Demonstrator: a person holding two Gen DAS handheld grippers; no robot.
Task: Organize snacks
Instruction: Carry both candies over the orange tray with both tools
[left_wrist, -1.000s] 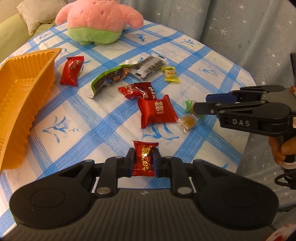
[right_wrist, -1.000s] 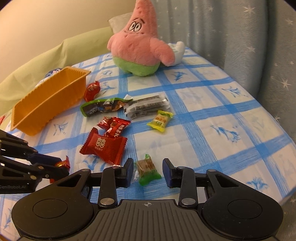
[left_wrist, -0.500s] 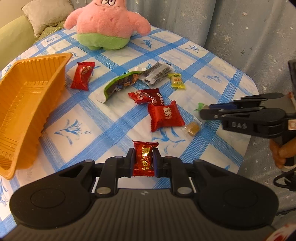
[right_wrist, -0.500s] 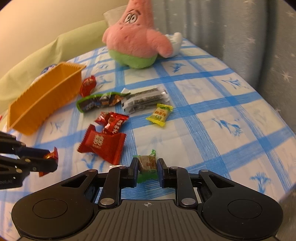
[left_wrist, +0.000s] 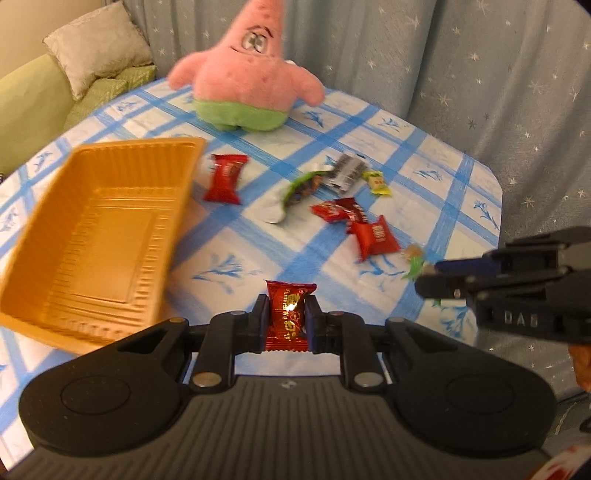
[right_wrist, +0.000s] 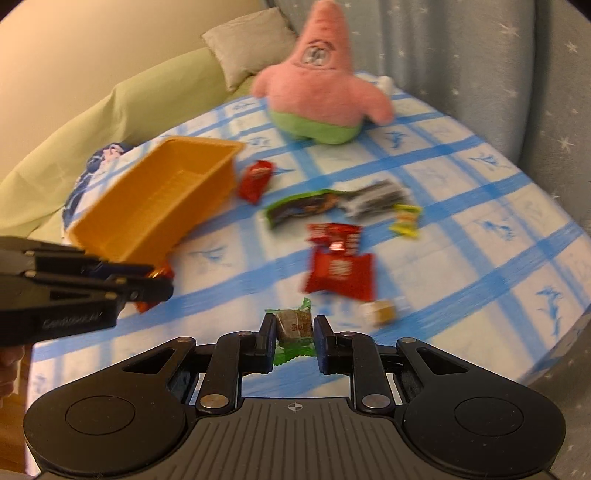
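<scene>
My left gripper (left_wrist: 287, 315) is shut on a small red candy (left_wrist: 288, 314) and holds it above the table, to the right of the orange tray (left_wrist: 99, 236). My right gripper (right_wrist: 294, 330) is shut on a green-wrapped candy (right_wrist: 295, 326), lifted off the table. Each gripper shows in the other's view: the right gripper (left_wrist: 428, 278) at the right edge, the left gripper (right_wrist: 155, 280) at the left. Several snacks lie loose on the cloth: red packets (left_wrist: 375, 236) (left_wrist: 225, 179), a green packet (left_wrist: 301, 188), a silver packet (left_wrist: 345, 173), a yellow candy (left_wrist: 377, 182).
A pink plush star (left_wrist: 247, 77) sits at the far side of the blue-checked tablecloth (left_wrist: 229, 266). A small clear-wrapped candy (right_wrist: 380, 312) lies near the right gripper. A green sofa with a cushion (left_wrist: 96, 48) stands behind the table. The table's edge runs along the right.
Both grippers have risen with their candies. The right gripper closed on the green-wrapped candy and lifted it. The left gripper moved toward the orange tray with the red candy.
</scene>
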